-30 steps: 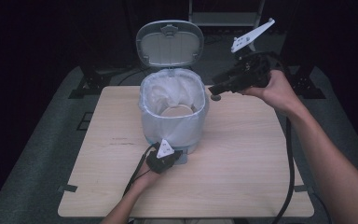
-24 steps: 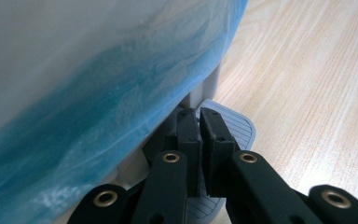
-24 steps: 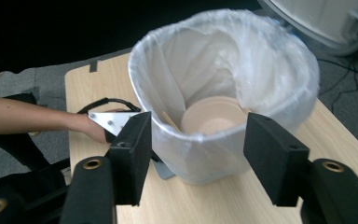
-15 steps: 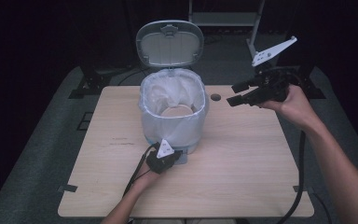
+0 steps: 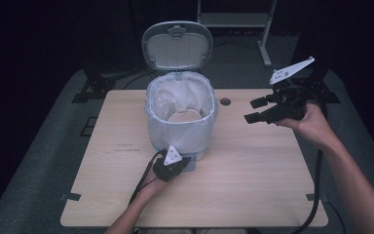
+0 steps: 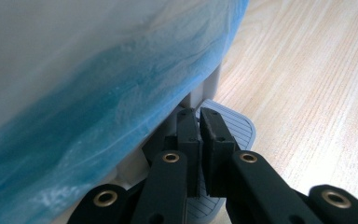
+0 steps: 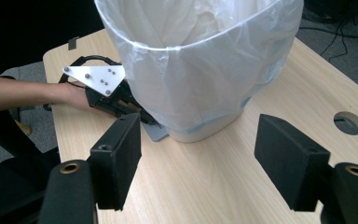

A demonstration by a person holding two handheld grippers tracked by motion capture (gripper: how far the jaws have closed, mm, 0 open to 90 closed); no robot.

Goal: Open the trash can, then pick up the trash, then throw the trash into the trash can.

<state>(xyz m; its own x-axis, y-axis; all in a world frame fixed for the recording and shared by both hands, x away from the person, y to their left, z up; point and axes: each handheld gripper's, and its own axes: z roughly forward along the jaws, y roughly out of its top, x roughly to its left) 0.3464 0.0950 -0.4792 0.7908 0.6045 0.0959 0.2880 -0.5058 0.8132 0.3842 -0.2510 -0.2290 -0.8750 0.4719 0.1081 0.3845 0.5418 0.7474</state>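
Left gripper, jaws clenched empty, is pressing the ridged grey pedal at the front foot of the bin. Bin: rounded, standing mid-table, draped in crinkly translucent liner; lid standing upright behind. Right gripper, jaws just widening, empty, is hovering right of the bin.

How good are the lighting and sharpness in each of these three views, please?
High view: the wooden table is evenly lit, the surroundings almost black, and the lined bin reads sharp. Left gripper view: the bin's bag sits so close that it blurs into a white-blue haze, while the shut left gripper is crisp. Right gripper view: bright and sharp, with soft glare on the bag's plastic.
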